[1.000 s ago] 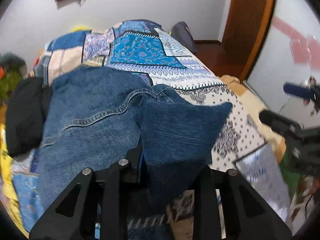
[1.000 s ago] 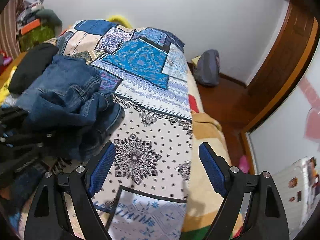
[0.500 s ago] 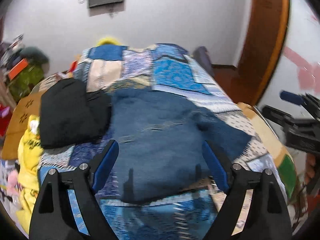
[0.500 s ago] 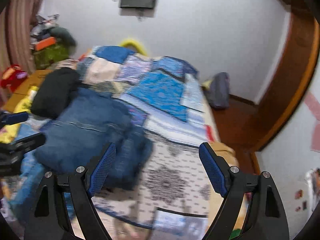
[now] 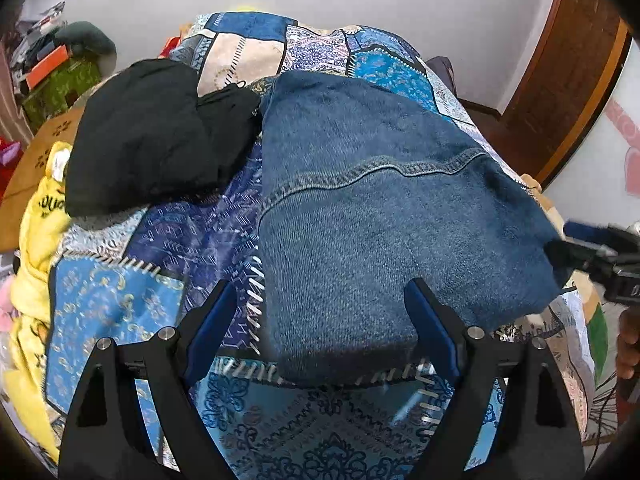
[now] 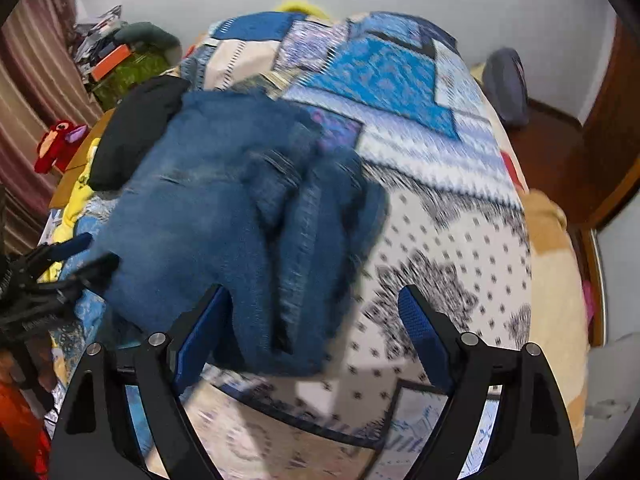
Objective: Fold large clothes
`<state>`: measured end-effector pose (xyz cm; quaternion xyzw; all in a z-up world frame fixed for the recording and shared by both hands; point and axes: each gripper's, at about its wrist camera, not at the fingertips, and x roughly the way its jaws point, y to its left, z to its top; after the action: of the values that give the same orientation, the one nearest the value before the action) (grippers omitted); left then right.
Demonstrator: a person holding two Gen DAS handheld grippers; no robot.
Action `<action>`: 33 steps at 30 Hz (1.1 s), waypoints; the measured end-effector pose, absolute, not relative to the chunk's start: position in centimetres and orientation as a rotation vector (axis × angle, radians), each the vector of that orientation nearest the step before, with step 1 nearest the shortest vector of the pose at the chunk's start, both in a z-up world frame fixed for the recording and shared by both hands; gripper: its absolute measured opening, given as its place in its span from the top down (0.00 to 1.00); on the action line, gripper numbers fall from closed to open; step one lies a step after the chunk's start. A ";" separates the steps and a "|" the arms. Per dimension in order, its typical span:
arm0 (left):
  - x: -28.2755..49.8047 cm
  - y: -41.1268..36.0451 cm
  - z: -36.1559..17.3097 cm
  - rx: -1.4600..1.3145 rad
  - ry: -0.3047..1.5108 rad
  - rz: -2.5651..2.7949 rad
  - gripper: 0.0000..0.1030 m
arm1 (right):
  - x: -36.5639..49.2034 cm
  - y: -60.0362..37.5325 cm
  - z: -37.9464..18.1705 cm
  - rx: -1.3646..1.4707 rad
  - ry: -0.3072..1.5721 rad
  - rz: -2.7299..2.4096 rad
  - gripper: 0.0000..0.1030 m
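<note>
Folded blue jeans (image 5: 372, 216) lie on the patchwork bedspread (image 5: 132, 300) of the bed; the left hand-held gripper (image 5: 320, 320) hangs over their near edge, fingers spread and empty; the right hand-held gripper (image 6: 312, 324), likewise spread, hovers at the jeans' three o'clock side; black clothing (image 5: 148, 132) sits at ten o'clock.

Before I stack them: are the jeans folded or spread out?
Folded. The jeans lie as a compact doubled bundle on the bed, layered edges showing in the right view; neither gripper holds them.
</note>
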<state>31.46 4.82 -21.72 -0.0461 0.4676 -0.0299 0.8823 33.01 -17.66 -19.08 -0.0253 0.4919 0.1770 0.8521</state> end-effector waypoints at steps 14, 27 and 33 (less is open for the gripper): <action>31.0 5.4 -18.9 0.004 0.900 0.007 0.17 | 32.0 -20.0 -14.6 -0.084 0.945 0.313 0.17; 34.3 8.9 -18.9 -0.056 0.907 0.017 0.17 | 35.1 -14.0 -17.1 -0.044 0.995 0.503 0.17; 37.1 9.6 -21.6 -0.188 1.019 -0.153 0.17 | 37.6 -17.1 -20.3 0.126 1.127 0.521 0.17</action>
<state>37.07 9.62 -21.63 -0.0900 0.4866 -0.0733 0.8659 37.63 -17.11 -20.28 0.0590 0.5278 0.2439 0.8115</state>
